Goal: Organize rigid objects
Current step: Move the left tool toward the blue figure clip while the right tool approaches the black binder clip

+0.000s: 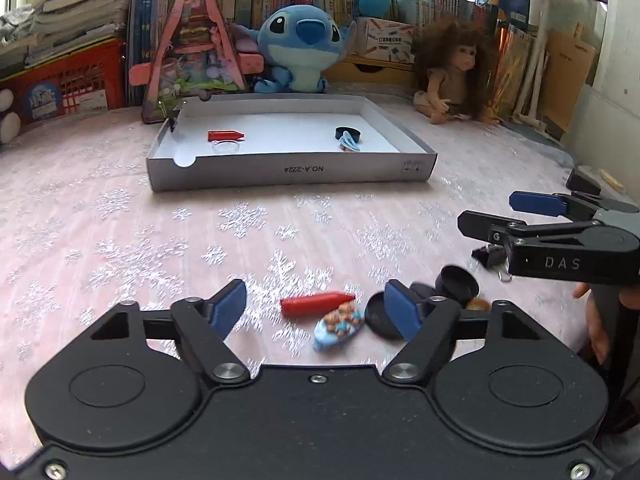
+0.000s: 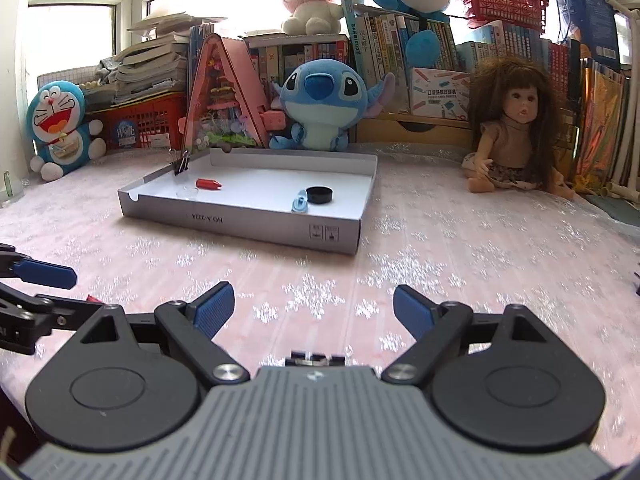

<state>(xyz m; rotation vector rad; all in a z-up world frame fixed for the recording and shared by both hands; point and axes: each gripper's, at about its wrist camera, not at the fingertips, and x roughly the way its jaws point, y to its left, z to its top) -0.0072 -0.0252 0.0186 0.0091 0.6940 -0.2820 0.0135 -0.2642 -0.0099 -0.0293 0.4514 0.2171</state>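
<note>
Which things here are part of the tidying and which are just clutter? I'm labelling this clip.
Job: white tray, red crayon-shaped piece, blue bear clip, black round lids, binder clip, left gripper.

Lying about: Stitch plush, doll, books, red basket.

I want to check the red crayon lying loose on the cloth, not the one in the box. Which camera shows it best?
The left wrist view: the red crayon lies whole between the open left claw's fingers. The right wrist view shows only a red sliver behind that claw.
</note>
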